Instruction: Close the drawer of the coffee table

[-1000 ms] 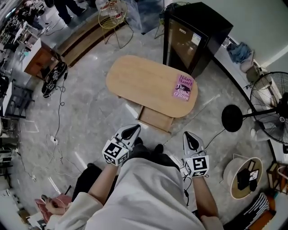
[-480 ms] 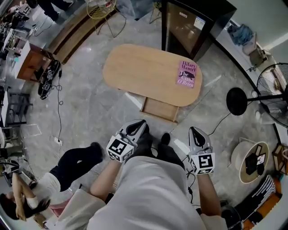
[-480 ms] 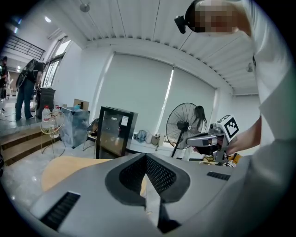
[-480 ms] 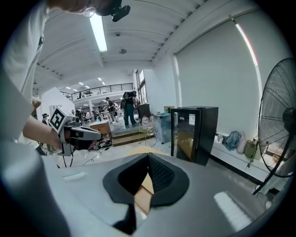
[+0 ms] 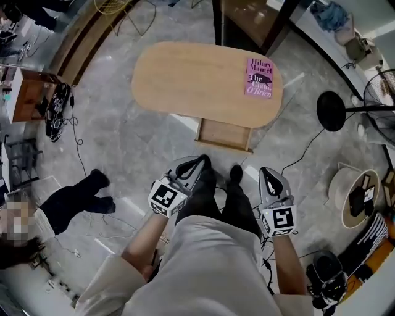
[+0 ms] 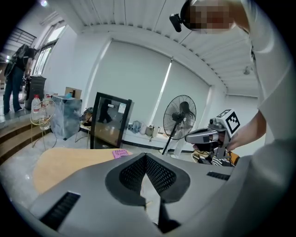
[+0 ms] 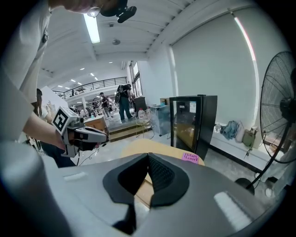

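An oval light-wood coffee table (image 5: 197, 83) stands on the grey floor ahead of me, with a pink book (image 5: 259, 77) at its right end. Its drawer (image 5: 225, 134) is pulled out on the near side. My left gripper (image 5: 199, 162) hangs shut and empty below and left of the drawer, well short of it. My right gripper (image 5: 268, 171) is shut and empty too, to the drawer's lower right. In the left gripper view the closed jaws (image 6: 145, 157) point over the table top (image 6: 69, 162). In the right gripper view the drawer (image 7: 144, 193) shows behind the closed jaws (image 7: 148, 158).
A black glass-door cabinet (image 5: 247, 18) stands behind the table. A floor fan's base (image 5: 333, 111) and a round tray (image 5: 355, 197) are at the right. A person's legs (image 5: 74, 197) and loose cables lie at the left. My own legs (image 5: 225, 197) stand between the grippers.
Both grippers have sunk lower and drawn nearer to the table, still shut. The person at the left has shifted along the floor. The drawer stays pulled out.
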The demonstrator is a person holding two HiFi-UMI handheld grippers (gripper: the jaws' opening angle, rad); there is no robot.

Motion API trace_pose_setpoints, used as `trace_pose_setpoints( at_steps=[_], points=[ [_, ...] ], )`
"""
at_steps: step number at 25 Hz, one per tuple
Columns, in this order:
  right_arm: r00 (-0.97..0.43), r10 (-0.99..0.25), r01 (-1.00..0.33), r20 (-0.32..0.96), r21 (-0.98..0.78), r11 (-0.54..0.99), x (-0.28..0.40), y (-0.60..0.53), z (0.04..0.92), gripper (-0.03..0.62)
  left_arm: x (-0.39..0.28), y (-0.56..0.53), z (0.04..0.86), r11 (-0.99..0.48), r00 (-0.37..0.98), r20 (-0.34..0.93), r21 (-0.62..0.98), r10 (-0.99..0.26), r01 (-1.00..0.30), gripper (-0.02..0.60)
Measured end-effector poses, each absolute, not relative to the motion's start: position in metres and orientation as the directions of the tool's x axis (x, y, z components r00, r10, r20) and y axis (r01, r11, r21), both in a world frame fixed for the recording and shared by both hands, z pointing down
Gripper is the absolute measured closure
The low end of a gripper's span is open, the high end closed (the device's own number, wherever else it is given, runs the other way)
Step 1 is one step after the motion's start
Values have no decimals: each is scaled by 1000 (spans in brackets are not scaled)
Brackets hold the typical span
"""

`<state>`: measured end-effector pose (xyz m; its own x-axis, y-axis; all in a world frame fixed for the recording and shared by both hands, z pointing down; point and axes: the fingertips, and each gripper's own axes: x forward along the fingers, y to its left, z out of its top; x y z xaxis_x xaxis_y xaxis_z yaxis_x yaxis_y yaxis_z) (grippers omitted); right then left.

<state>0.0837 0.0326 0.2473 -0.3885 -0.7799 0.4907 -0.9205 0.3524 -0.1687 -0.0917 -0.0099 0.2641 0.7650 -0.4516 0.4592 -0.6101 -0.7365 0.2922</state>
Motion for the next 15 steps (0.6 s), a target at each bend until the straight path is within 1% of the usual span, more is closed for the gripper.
trace_pose_setpoints(
  at_steps=[7, 15],
  points=[
    [-354, -760, -935, 545, -189, 300, 80, 30, 303, 582, -94, -18, 318, -739, 771, 493, 321, -404, -592, 574],
    [-350, -711, -937, 610, -217, 275, 77, 32, 378, 582, -100, -15, 389, -699, 747, 547, 361, -378, -618, 574]
  ],
)
